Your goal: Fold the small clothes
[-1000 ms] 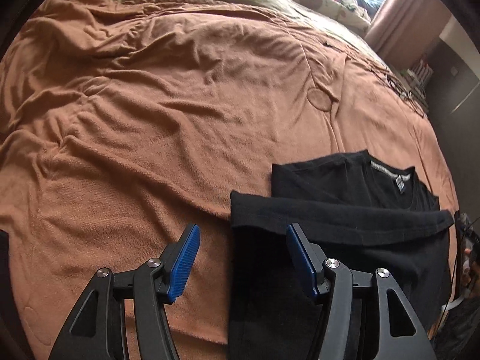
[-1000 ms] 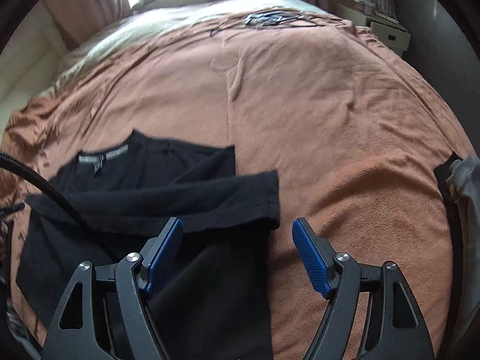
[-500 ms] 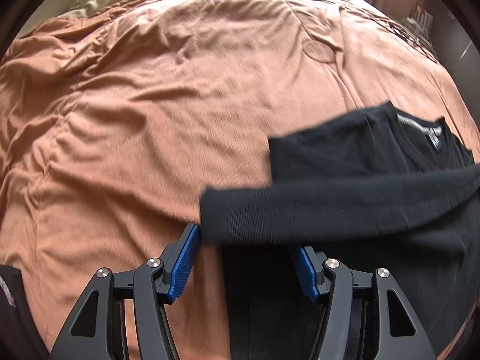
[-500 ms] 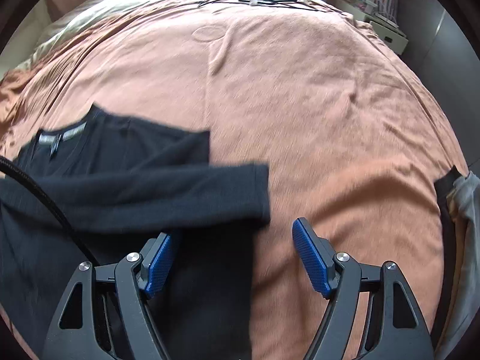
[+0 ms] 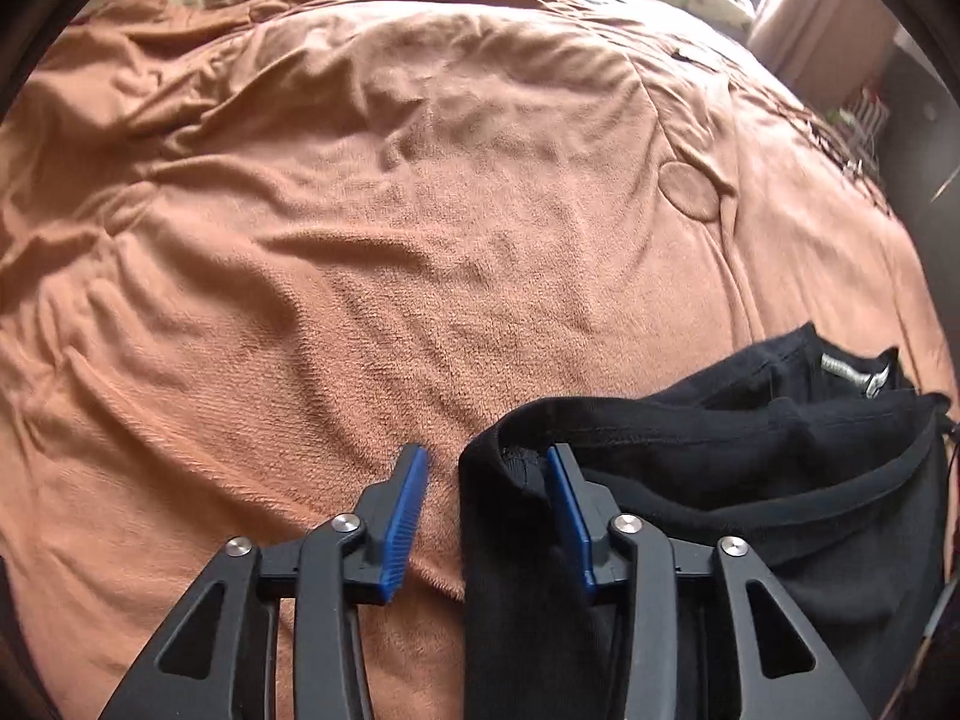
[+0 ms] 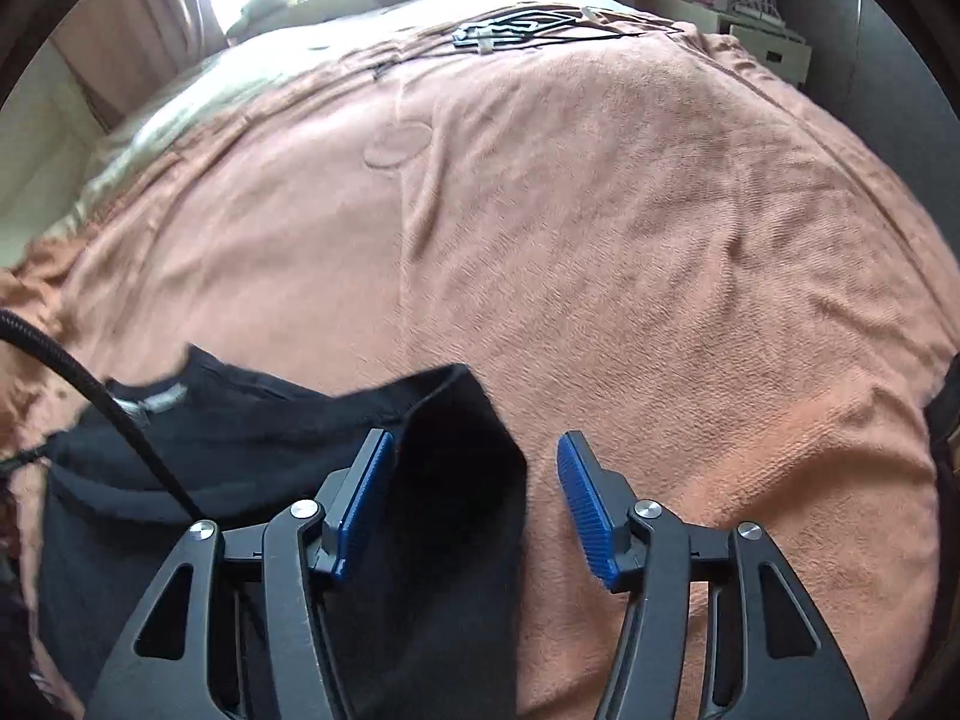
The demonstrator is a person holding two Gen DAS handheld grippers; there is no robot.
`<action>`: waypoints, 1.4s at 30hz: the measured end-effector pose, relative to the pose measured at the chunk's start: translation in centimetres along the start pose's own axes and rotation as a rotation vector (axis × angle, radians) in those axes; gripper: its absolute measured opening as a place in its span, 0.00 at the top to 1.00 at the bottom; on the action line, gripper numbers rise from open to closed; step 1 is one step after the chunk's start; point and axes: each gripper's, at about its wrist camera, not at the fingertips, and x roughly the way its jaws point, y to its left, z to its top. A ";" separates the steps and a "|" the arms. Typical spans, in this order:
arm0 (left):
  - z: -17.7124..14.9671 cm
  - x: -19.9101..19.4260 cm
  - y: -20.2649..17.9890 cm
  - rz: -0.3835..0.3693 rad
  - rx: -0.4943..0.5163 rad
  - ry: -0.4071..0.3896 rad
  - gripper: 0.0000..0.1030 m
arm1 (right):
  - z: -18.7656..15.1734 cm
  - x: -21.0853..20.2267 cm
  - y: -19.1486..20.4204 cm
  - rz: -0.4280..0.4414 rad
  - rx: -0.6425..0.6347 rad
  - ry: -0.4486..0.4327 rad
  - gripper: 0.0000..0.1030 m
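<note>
- Folding looks partly done, as far as I can judge: the black shirt lies on the orange blanket with its side parts already turned in over the body, making a narrow strip, and its collar label at the far end. What seems left is to bring one end over the other and flatten the stack.
- On the left, the left gripper points steeply down at the near left edge of the shirt. Its jaws have just been closing. The folded cloth edge stands between them, against the right blue pad, while bare blanket shows between the cloth and the left pad. So the claw is not yet clenched on the shirt; it is narrowing around it.
- The shirt sits at the near right of the left wrist view and the near left of the right wrist view, so it lies between the two hands, near the person's edge of the bed.
- On the right, the right gripper slants down less steeply over the shirt's near right edge. Its jaws have also just been closing. Black cloth fills the left part of the gap, next to the left pad; the right pad stands apart over blanket. That claw is not pinching yet either.
- A black cable crosses the shirt at the left of the right wrist view.
</note>
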 end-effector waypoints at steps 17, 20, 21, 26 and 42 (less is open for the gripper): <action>-1.7 -4.0 0.7 -0.074 0.102 -0.023 0.60 | -0.9 -2.1 -2.1 0.050 -0.029 0.062 0.47; -2.3 -2.3 0.6 -0.022 0.130 0.038 0.60 | -0.6 -0.5 -1.6 0.040 -0.032 0.077 0.57; -2.4 -1.8 0.5 -0.017 0.132 0.046 0.60 | -0.6 -0.2 -1.3 0.040 -0.033 0.076 0.58; -1.6 -0.6 -0.5 -0.034 0.133 0.013 0.60 | 0.2 1.0 -0.8 0.091 -0.027 0.044 0.59; -0.2 -1.6 -1.1 -0.111 0.080 -0.133 0.93 | -0.7 -0.6 -3.7 0.204 0.108 -0.085 0.99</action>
